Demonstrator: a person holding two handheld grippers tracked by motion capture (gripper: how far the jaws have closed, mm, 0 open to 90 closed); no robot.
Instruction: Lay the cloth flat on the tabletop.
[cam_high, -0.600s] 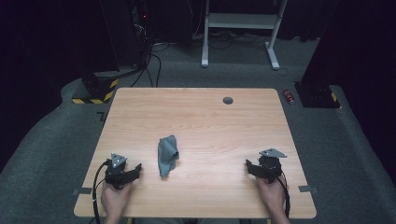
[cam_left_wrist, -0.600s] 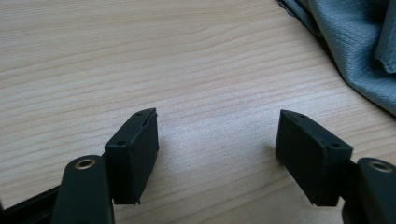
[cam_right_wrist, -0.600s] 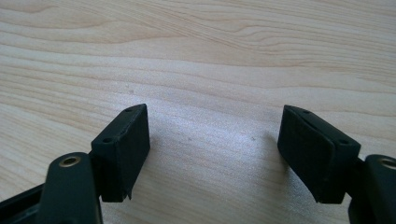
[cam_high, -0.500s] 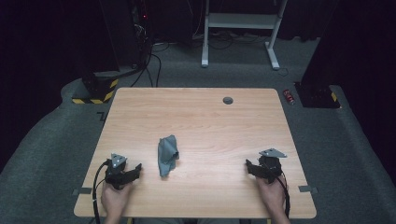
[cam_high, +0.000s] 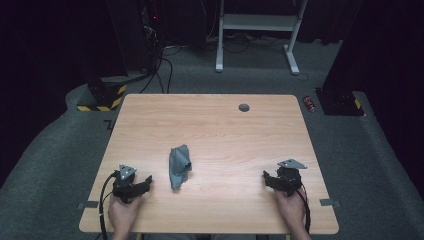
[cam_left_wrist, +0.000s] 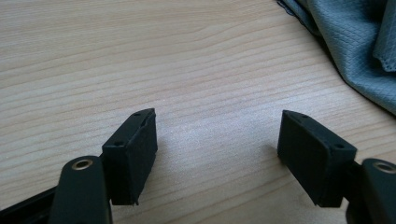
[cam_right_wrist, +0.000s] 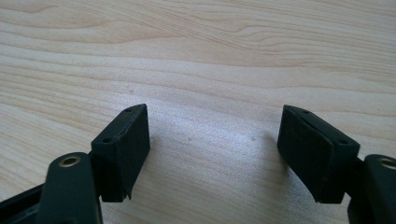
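Note:
A crumpled grey cloth (cam_high: 179, 166) lies on the wooden table (cam_high: 215, 130), a little left of centre near the front. My left gripper (cam_high: 145, 182) rests on the table at the front left, a short way left of the cloth, jaws wide open with only bare wood between them (cam_left_wrist: 217, 140). The cloth's edge (cam_left_wrist: 355, 42) fills the upper right corner of the left gripper view, apart from the jaws. My right gripper (cam_high: 267, 179) rests at the front right, open over bare wood (cam_right_wrist: 212, 135).
A small dark round grommet (cam_high: 244, 107) sits in the table near its far edge. Beyond the table are a white desk frame (cam_high: 257, 30), cables and a yellow-black striped block (cam_high: 100, 97) on the grey floor. A red can (cam_high: 310, 103) lies at the right.

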